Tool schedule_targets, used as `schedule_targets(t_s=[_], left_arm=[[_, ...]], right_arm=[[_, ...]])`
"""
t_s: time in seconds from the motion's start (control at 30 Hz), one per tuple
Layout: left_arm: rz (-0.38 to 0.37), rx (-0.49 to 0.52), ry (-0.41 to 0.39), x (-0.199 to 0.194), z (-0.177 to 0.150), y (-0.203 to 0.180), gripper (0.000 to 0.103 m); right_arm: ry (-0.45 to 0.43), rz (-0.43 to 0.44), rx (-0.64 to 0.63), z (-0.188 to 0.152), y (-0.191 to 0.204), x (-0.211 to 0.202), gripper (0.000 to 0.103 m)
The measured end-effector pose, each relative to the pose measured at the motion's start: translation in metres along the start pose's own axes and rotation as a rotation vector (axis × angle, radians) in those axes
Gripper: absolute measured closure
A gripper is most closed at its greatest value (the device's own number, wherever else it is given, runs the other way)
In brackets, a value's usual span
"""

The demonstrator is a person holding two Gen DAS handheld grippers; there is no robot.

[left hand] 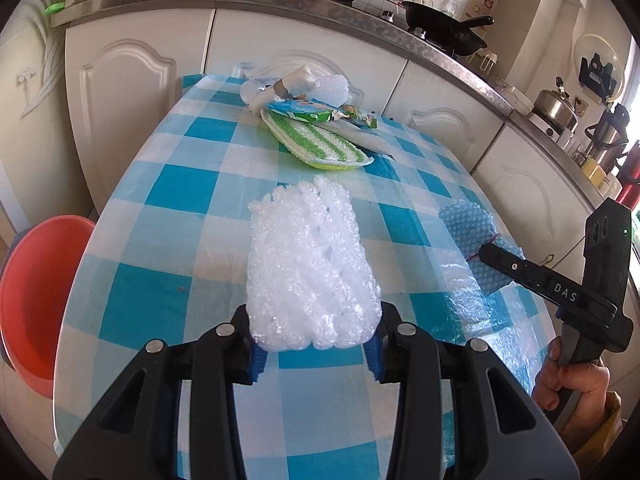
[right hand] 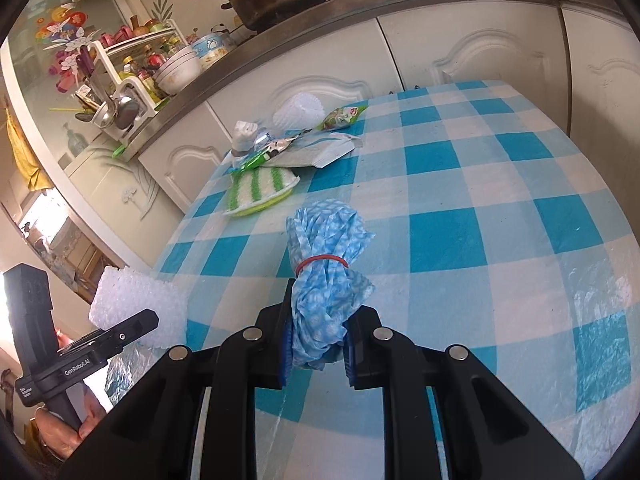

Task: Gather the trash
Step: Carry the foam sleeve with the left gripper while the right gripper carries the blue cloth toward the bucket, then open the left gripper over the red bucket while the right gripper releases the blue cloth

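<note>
Two pieces of trash are already picked up: the left gripper [left hand: 316,354] pinches a wad of white foam wrap [left hand: 310,268], and the right gripper [right hand: 316,354] pinches a blue cloth bundle [right hand: 326,272] tied with a red rubber band, both over the near part of the checked bench [right hand: 500,208]. Left on the far end is a pile: a green-striped sponge [left hand: 316,142], wrappers [right hand: 316,152], and a white foam net [right hand: 298,110]. Only the left view shows an orange basin [left hand: 38,304] beside the bench, possibly the bin.
</note>
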State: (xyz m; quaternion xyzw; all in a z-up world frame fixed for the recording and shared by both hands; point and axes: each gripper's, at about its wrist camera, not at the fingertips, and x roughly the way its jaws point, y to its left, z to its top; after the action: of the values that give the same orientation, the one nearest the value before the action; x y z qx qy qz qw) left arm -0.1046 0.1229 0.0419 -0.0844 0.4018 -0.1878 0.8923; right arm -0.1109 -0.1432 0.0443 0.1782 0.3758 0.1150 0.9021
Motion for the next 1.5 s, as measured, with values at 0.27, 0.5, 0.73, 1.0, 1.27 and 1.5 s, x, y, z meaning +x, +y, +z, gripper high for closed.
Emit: schedule_targets(t_s=[0.27,0.5,0.73,1.0,1.27,1.5], left_arm=[[-0.007,-0.027,-0.031,-0.026,-0.008,0.023,0.063],[0.038,-0.085,-0.077,-0.056,-0.011,0.058,0.063],[0.138,-0.176,-0.127,-0.087,-0.014,0.116,0.063],[0.303,-0.279,-0.185,-0.114,-0.010,0.190,0.063],[0.364,-0.334,-0.178,-0.109,-0.001,0.233,0.062],[0.323,-0.383,-0.061,-0.063,-0.012,0.252,0.058]], right_arm=[[0.065,0.031,-0.054,-0.012,0.032,0.001,0.082],[0.135,0.072,-0.065,-0.014,0.057,0.012,0.082],[0.198,0.124,-0.146,-0.008,0.100,0.029,0.082],[0.267,0.219,-0.284,0.004,0.171,0.063,0.082],[0.336,0.299,-0.406,0.007,0.244,0.105,0.082],[0.444,0.342,-0.449,-0.007,0.282,0.149,0.081]])
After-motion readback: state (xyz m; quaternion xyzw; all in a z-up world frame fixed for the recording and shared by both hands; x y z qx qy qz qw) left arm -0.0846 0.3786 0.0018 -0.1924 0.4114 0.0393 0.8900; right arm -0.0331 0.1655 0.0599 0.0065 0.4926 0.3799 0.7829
